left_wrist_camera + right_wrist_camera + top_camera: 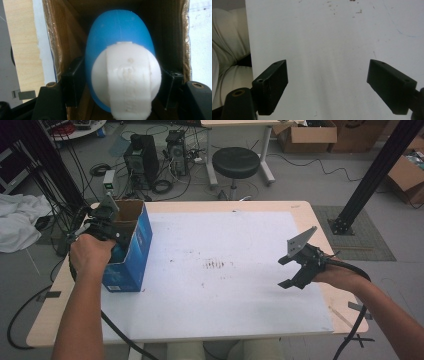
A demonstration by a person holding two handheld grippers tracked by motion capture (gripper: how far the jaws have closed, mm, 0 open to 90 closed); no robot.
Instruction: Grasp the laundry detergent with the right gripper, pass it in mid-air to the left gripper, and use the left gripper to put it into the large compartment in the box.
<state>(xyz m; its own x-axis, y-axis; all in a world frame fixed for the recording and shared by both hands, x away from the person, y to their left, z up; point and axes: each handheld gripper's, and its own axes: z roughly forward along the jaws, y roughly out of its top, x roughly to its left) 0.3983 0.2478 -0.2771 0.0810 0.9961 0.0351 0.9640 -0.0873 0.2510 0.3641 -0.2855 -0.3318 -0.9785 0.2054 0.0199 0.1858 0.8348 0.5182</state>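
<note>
A blue cardboard box point(136, 251) with an open top stands at the table's left edge. My left gripper point(106, 226) reaches down into it. In the left gripper view a blue bottle point(117, 32) with a white cap point(127, 82) lies inside the brown box walls point(53, 37), between the jaws of my left gripper point(122, 80). The pads sit close beside the bottle without visibly pressing on it. My right gripper point(283, 272) hovers over the right side of the white sheet point(215, 290), jaws wide apart. Nothing lies between the jaws of the right gripper point(327, 82), just the sheet point(324, 37).
Small dark specks point(215, 265) mark the middle of the sheet. Beyond the table stand a black stool point(236, 162), computer towers point(142, 157) with cables, and cardboard boxes point(305, 135). A black post point(372, 175) rises at the right. A white cloth point(17, 220) lies at the left.
</note>
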